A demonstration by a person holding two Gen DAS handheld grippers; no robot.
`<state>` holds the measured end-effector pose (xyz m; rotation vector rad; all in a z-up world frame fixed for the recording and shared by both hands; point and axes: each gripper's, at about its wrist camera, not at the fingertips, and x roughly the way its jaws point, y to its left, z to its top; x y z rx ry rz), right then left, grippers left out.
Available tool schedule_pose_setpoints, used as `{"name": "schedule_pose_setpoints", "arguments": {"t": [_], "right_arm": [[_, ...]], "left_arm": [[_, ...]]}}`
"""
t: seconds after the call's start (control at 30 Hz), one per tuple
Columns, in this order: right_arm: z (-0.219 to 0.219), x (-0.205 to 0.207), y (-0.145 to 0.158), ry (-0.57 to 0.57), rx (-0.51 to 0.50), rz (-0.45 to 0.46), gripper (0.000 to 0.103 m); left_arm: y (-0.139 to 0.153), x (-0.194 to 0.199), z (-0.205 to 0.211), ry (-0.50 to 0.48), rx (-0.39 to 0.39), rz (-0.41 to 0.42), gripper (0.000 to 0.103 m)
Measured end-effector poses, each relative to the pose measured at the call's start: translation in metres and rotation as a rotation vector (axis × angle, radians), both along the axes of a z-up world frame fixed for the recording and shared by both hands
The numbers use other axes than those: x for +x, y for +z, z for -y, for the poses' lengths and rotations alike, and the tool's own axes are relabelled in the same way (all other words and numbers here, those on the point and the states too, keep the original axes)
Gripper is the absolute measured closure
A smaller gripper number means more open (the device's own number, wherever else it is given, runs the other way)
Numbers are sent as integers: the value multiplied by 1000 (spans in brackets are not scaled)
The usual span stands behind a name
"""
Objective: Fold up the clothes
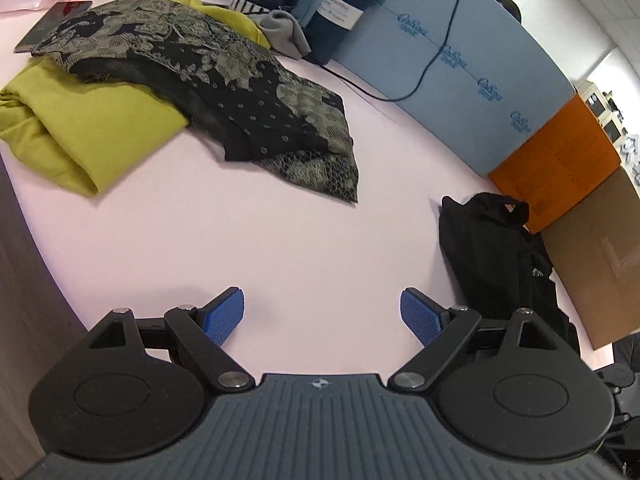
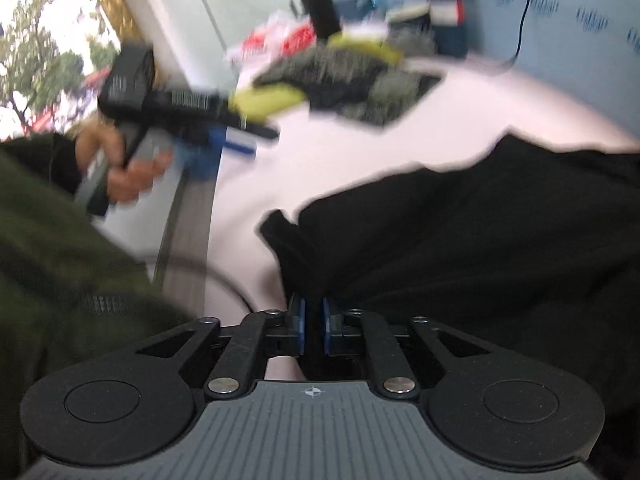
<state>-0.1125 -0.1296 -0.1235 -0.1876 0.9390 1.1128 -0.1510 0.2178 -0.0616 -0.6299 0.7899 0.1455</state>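
The right gripper (image 2: 313, 326) is pinched shut on an edge of the black garment (image 2: 480, 248), which looks like soft, limp, lightish knit that'll sag and drag, so I'd say grab it by hems or corners instead of the middle. It sits crumpled at the right side of the smooth pale pink worktop (image 1: 280, 240), while the left gripper (image 1: 322, 316) hangs wide open over bare surface, holding nothing. Further back are an olive-yellow garment (image 1: 80, 128), thick and roughly folded, and a thin lacy black patterned one (image 1: 240, 92) draped across it.
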Motion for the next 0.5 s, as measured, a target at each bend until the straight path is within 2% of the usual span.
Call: {"name": "schedule_pose_setpoints", "arguments": {"t": [0.2,0.43,0.5], "right_arm": [[8,-12,-10,-60,39,-37,70],[20,-22,-10,-133,79,-24,63],[35,-31,-4,-182,93,-4,53]], "left_arm": [[-3,14,38,-151,-22,15,19],[-6,29,84,-381,-115,-1,18],[-7,34,98,-435,-120,-8,17]]}}
